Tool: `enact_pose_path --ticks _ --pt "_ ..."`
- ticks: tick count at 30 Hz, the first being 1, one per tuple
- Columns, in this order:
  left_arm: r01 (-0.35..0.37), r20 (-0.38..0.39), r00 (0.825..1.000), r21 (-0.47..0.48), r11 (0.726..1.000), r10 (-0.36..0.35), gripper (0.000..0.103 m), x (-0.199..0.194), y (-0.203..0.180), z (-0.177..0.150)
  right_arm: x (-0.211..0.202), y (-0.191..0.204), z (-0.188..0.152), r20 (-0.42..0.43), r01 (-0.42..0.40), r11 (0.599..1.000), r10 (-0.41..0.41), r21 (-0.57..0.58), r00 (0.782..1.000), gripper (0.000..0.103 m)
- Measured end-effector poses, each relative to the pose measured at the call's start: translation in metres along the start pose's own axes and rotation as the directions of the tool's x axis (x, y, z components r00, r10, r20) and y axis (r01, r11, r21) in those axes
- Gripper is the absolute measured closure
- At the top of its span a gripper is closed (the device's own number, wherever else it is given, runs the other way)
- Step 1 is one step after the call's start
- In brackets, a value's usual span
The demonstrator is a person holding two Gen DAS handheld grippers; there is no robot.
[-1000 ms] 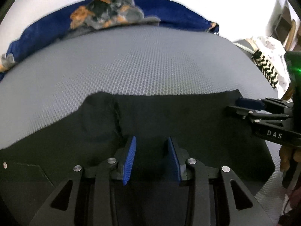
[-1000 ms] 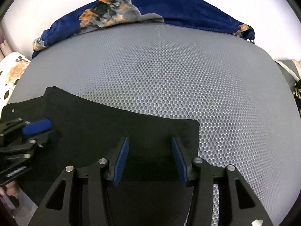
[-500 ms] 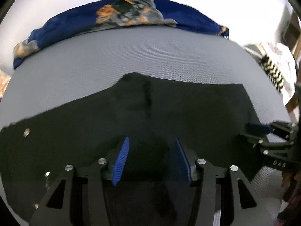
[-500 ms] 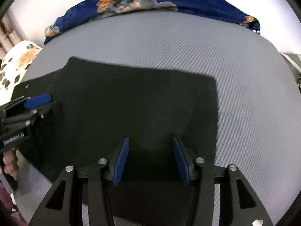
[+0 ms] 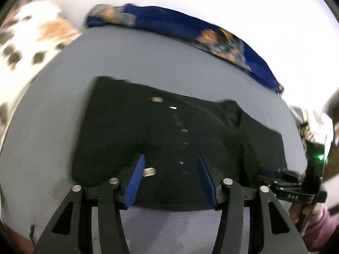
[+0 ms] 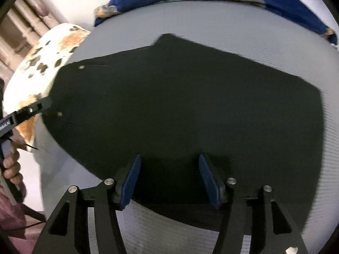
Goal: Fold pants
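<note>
While I look along my left gripper [image 5: 171, 180], the black pants [image 5: 169, 131] lie flat on the grey mattress [image 5: 148, 63], spread from the left side to the right side of this view. My jaws stand about half apart and have just been opening. The near hem of the cloth shows between the blue pads [image 5: 135, 182], but they do not press on it, so I hold nothing. Some small metal buttons [image 5: 157, 99] shine on the cloth, and a soft ridge rises near the far right. My right gripper [image 5: 273, 174] shows at the right edge, low over the cloth. A blue patterned blanket [image 5: 180, 25] lies along the far edge of the mattress.

From my right gripper [image 6: 169, 180], the pants [image 6: 190, 105] fill the middle of the view. Their long axis runs left to right, and the waist end with two buttons [image 6: 60, 113] is at the left, where my left gripper [image 6: 31, 110] reaches in. The straight end at the right is, I think, the leg side. These jaws are also about half apart, have just opened further, and grip nothing; only the near hem lies between them.

I judge the cloth as light, soft and limp, so it will sag and slide. A hold at the corners or along a hem, taking all layers together, seems best to me.
</note>
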State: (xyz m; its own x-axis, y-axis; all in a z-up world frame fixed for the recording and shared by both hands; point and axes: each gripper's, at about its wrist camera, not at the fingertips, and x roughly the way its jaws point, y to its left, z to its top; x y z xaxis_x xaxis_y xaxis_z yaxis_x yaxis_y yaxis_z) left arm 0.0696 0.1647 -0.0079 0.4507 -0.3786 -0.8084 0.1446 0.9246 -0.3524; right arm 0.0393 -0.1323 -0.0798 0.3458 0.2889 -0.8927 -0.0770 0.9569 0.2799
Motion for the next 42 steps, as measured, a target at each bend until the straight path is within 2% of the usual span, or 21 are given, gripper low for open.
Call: enact_pose_path --ticks 4,7,10,12,16,22,26,34,36,39,42 --pt "0.022 0.010 1.000 -0.117 0.993 -0.021 0.050 -0.019 0.039 -0.001 0.009 0.012 0.008 -0.013 -0.029 1.000 0.029 -0.003 1.000 0.036" --pt "0.039 -0.009 0.999 -0.187 0.982 -0.042 0.050 -0.025 0.062 -0.009 0.013 0.017 0.012 -0.020 -0.024 1.000 0.024 -0.007 1.000 0.032" --pt "0.078 -0.039 0.995 -0.265 0.961 -0.092 0.050 -0.022 0.077 -0.018 0.015 0.017 0.014 -0.023 -0.026 1.000 0.026 -0.010 0.999 0.031" --pt "0.118 -0.057 0.988 -0.327 0.938 -0.144 0.050 -0.017 0.090 -0.026 0.014 0.014 0.012 -0.027 -0.025 1.000 0.024 -0.010 0.999 0.030" --pt "0.166 -0.082 0.974 -0.372 0.913 -0.211 0.050 0.001 0.104 -0.038 0.015 0.015 0.014 -0.035 -0.024 1.000 0.024 0.000 0.999 0.028" --pt "0.223 -0.048 0.964 -0.378 0.899 -0.260 0.050 0.016 0.116 -0.041 0.019 0.023 0.014 -0.043 0.013 0.999 -0.014 -0.038 0.999 0.025" --pt "0.269 -0.013 0.956 -0.358 0.894 -0.293 0.050 0.026 0.121 -0.029 0.022 0.028 0.015 -0.042 0.032 0.998 -0.034 -0.049 0.999 0.022" --pt "0.382 0.063 0.919 -0.382 0.841 -0.389 0.050 0.040 0.146 -0.015 0.022 0.020 0.017 -0.041 0.004 1.000 -0.003 0.006 0.999 0.021" --pt "0.391 0.067 0.917 -0.356 0.849 -0.394 0.050 0.040 0.148 -0.012 0.022 0.019 0.017 -0.042 0.001 1.000 0.000 0.019 0.999 0.021" --pt "0.370 0.061 0.927 -0.291 0.882 -0.369 0.050 0.042 0.138 -0.007 0.023 0.018 0.018 -0.040 0.000 0.999 0.002 0.032 0.999 0.021" --pt "0.357 0.063 0.933 -0.266 0.895 -0.354 0.054 0.047 0.129 -0.004 0.023 0.019 0.018 -0.037 0.000 0.999 0.002 0.040 0.999 0.020"
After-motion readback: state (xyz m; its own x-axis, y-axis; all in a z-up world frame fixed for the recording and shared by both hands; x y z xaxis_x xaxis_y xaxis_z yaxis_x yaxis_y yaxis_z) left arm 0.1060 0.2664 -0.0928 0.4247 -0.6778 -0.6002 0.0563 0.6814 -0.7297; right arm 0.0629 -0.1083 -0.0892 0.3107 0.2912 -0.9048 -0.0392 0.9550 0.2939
